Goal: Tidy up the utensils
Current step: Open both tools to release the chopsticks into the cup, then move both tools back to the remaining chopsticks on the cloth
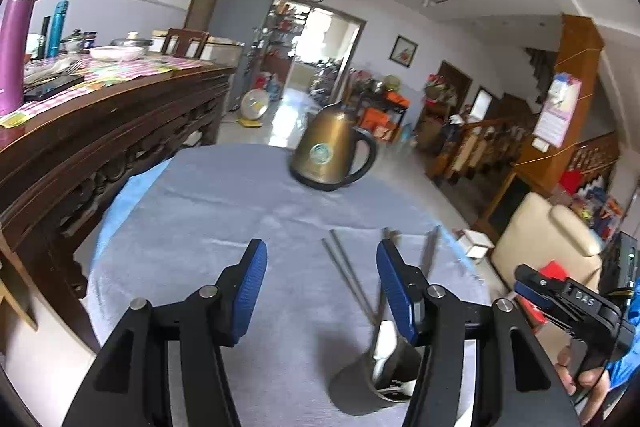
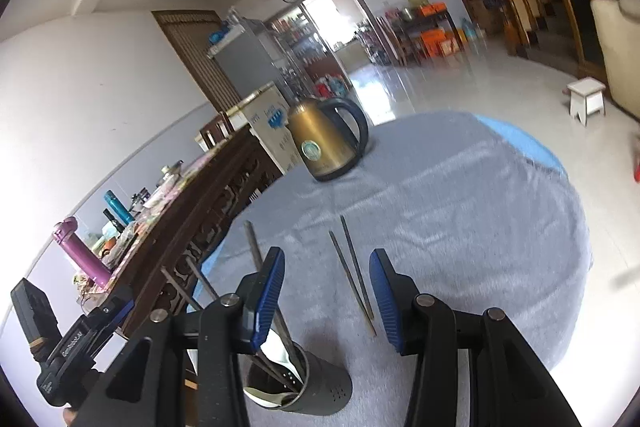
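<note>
Counter [image 1: 224, 211]: round top under a grey, slightly fuzzy cloth with fold creases; a blue layer shows along its edge.

Sideboard [image 1: 100, 131]: dark carved wood, long, just beside the counter; its top is covered by a pink checked cloth and crowded with bottles and bowls.

Kettle [image 1: 334, 155]: brass-coloured metal, cone-shaped body, black loop handle and black base, round label on the front. Stands upright at the far side of the counter, well apart from the utensils.

Left tongs [image 1: 322, 287]: black frame, two ribbed blue pads. Jaws partly spread, nothing between the pads; they hang over bare cloth, the holder at the right finger.

Right tongs [image 2: 328, 293]: same build. Jaws partly spread and empty; the loose chopsticks lie on the cloth between the fingers.

Utensil holder [image 2: 320, 383]: dark metal cylinder with small punched holes, standing on the near part of the counter. It holds a white spoon [image 2: 280, 347] and several grey chopsticks leaning out.

Loose chopsticks [image 2: 354, 275]: a pair of thin grey metal rods, lying close together on the cloth just beyond the holder.
</note>
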The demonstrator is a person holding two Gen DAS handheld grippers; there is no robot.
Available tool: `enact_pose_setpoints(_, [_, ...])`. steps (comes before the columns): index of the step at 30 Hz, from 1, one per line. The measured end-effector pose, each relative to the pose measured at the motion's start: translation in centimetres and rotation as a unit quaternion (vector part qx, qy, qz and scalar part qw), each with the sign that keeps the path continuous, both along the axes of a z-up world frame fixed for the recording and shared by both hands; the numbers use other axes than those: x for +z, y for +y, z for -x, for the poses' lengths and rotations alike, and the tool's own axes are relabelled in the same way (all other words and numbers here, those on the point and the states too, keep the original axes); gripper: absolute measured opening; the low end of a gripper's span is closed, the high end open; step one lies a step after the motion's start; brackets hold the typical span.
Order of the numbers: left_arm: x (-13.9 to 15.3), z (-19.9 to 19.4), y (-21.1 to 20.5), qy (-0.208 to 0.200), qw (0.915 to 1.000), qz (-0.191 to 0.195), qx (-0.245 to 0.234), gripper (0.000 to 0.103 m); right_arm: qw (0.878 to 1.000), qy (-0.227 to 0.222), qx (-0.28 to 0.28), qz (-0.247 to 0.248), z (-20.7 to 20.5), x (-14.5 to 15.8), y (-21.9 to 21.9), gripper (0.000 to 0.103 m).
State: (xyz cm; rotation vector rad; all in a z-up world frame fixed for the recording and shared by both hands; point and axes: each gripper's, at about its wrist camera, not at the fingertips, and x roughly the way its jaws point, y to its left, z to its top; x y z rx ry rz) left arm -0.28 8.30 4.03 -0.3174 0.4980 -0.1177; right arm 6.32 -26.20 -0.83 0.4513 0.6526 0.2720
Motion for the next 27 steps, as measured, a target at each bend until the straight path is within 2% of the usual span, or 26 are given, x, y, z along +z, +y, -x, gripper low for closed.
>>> enact_pose_setpoints(4, [-1.0, -1.0, 0.0, 0.022, 0.999, -0.031, 0.026, 0.06, 1.0, 0.019, 0.007, -0.001, -0.7, -1.3, 0.2, 0.048])
enact_pose_setpoints(14, [-3.4, -2.8, 1.1, 0.066, 0.9917, -0.074, 0.081, 0.062, 0.999, 0.045, 0.015, 0.005, -1.9, -3.3, 0.7, 0.048])
enact_pose_setpoints(27, [-6.1, -4.9, 2.2, 0.112, 0.9857, -0.084, 0.094, 0.063, 0.997, 0.078, 0.025, 0.01, -3.8, -5.6, 1.6, 0.048])
